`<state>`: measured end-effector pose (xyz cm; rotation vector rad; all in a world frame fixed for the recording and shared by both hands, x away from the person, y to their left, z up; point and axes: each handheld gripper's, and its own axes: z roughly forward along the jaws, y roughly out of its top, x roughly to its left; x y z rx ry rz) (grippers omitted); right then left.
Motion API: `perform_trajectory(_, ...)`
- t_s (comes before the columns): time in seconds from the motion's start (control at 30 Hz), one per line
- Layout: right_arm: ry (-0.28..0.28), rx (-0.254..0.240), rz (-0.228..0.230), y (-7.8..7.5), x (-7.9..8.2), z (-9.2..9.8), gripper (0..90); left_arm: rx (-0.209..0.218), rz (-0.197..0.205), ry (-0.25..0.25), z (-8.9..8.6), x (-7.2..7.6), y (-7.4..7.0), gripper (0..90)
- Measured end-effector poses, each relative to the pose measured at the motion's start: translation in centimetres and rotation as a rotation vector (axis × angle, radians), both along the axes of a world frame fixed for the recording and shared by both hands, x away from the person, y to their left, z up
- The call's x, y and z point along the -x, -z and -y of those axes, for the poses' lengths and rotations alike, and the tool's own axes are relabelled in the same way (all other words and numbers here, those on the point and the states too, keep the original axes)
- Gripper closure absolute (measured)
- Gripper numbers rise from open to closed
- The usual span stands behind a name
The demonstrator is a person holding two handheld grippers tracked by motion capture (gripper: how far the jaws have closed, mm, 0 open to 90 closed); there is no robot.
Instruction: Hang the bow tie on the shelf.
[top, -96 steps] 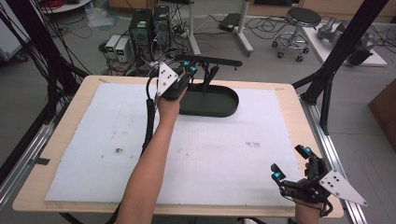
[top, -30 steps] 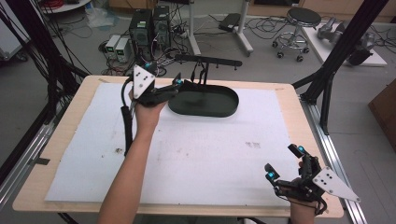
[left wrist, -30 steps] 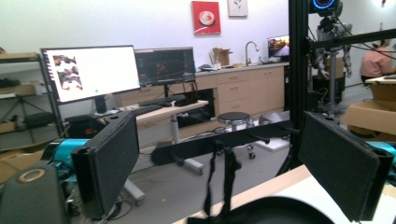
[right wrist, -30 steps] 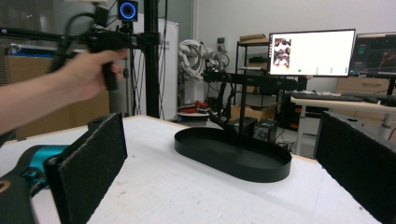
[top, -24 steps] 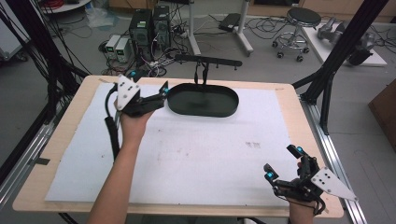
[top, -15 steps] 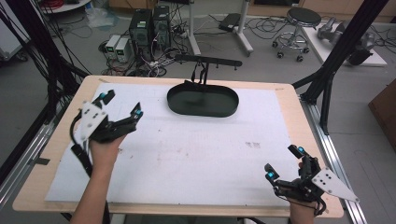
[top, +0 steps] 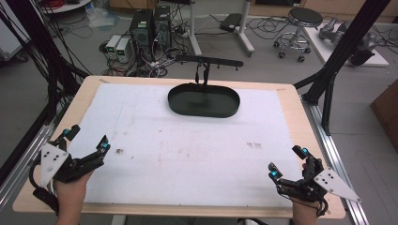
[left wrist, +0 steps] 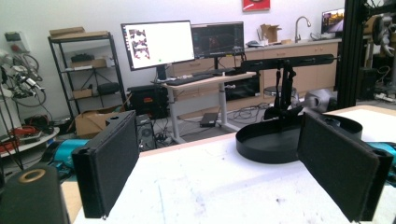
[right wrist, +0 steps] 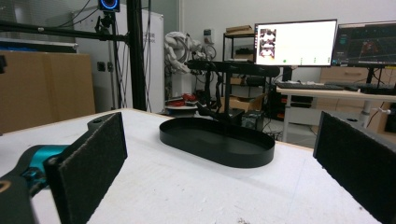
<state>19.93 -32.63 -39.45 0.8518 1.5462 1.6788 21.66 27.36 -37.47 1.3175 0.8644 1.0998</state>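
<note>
A black oval tray [top: 204, 100] sits at the far middle of the white mat, seemingly empty; it also appears as the tray [left wrist: 280, 140] and the tray [right wrist: 217, 140]. My left gripper [top: 87, 143] rests at the near left corner of the table, open, nothing between its pads [left wrist: 109, 163]. At the near right corner my right gripper [top: 287, 161] is open and empty too, with wide-spread pads [right wrist: 88, 163]. Both point toward the tray from well short of it.
A black stand with a horizontal bar [top: 209, 61] rises just behind the tray. The white mat [top: 187, 140] covers most of the wooden table [top: 84, 91]. Black frame posts [top: 335, 70] flank the table; computers, cables and a stool are on the floor beyond.
My left gripper has pulled back from the tray at the far middle down to the near left corner. The right gripper has stayed at the near right corner.
</note>
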Motion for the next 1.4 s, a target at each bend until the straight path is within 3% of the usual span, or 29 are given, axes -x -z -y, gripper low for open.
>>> perform_trajectory(0.1, 0.002, -0.004, 0.0, 0.1, -0.1, 0.1, 1.6, 0.017, 0.027, -0.016, -0.4, 0.9, 1.3, 14.1)
perform_trajectory(0.27, 0.009, -0.008, -0.008, 0.3, -0.1, 0.3, 1.6, 0.066, -0.002, -0.025, -1.0, 1.1, 3.0, 14.1)
perform_trajectory(0.37, 0.015, -0.014, -0.009, 0.3, -0.1, 0.5, 1.6, 0.068, 0.005, -0.036, -1.1, 1.2, 3.4, 14.2)
perform_trajectory(0.53, 0.019, 0.0, -0.009, 0.4, -0.2, 0.4, 1.6, 0.047, -0.029, -0.018, -0.8, 1.0, 4.5, 14.4)
perform_trajectory(0.63, 0.02, 0.003, -0.016, 0.5, -0.2, 0.3, 1.6, 0.045, -0.035, -0.01, -0.6, 0.9, 4.6, 14.3)
perform_trajectory(1.0, 0.016, 0.014, -0.031, 0.9, -0.4, 0.1, 1.6, 0.104, -0.039, -0.01, -1.5, 0.8, 5.0, 14.3)
perform_trajectory(1.4, 0.009, 0.02, -0.026, 0.7, -0.4, -0.3, 1.6, 0.111, -0.045, -0.01, -1.7, 0.5, 5.2, 14.3)
